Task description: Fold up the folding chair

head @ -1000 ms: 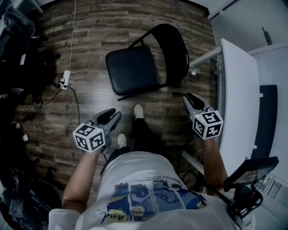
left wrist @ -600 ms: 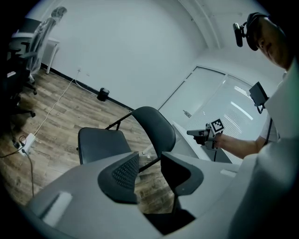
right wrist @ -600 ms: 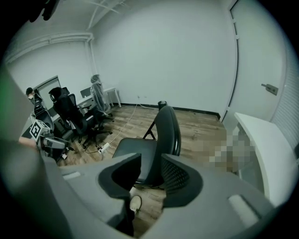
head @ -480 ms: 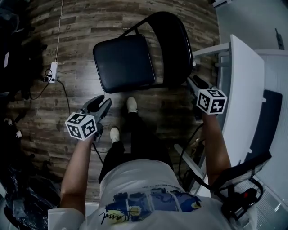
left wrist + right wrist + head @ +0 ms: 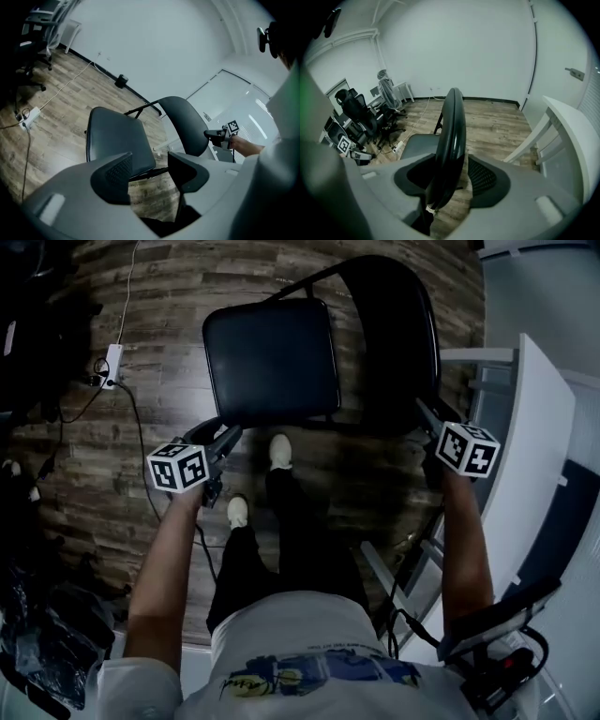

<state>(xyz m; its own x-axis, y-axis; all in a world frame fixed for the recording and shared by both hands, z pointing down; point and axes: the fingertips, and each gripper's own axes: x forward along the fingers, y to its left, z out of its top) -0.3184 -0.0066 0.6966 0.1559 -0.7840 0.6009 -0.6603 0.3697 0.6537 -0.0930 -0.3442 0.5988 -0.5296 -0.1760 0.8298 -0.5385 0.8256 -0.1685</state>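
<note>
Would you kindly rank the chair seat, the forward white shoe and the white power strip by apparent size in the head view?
1. Chair seat, by far the largest.
2 and 3. The forward white shoe and the power strip look about alike, too close to rank.

Folding chair [image 5: 272, 357] on floor [image 5: 169, 296], just ahead of person's feet [image 5: 279, 451]; backrest [image 5: 403, 334] toward right. Power strip [image 5: 113, 367] on floor left of chair. Tabletop [image 5: 520, 474] right of chair.
</note>
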